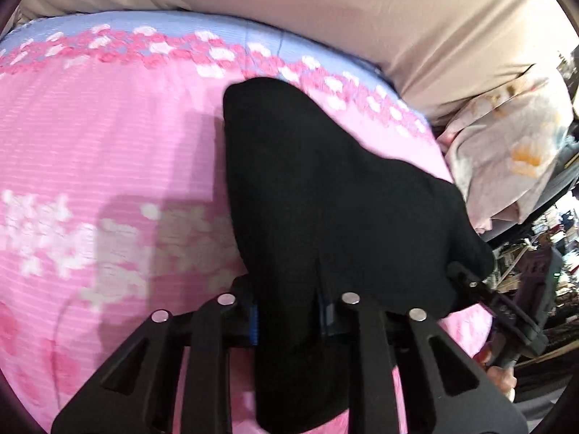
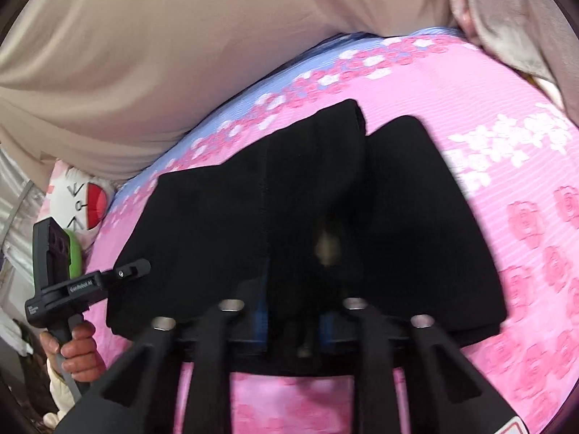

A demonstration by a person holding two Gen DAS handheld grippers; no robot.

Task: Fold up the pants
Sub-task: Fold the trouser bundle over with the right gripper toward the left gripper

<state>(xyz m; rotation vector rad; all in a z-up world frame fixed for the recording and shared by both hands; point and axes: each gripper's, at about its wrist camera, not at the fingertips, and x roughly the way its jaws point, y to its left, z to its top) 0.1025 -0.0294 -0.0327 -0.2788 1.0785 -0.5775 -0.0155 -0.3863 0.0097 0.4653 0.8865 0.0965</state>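
Note:
The black pants [image 1: 325,199] hang from both grippers over a pink flowered bedspread [image 1: 108,152]. My left gripper [image 1: 289,322] is shut on one edge of the pants, and the cloth drapes between and over its fingers. In the right wrist view the pants [image 2: 416,217] spread wide on the bedspread [image 2: 506,166], folded into stacked layers. My right gripper [image 2: 293,322] is shut on the near edge of the pants. The left gripper shows at the left of the right wrist view [image 2: 134,269], and the right gripper at the right of the left wrist view [image 1: 470,282], each pinching cloth.
A beige sheet or curtain [image 1: 362,7] lies along the far side of the bed. A flowered pillow [image 1: 514,152] is at the right. A cartoon cushion [image 2: 79,199] is at the bed's left edge. Clutter lies beyond the bed [image 1: 542,246].

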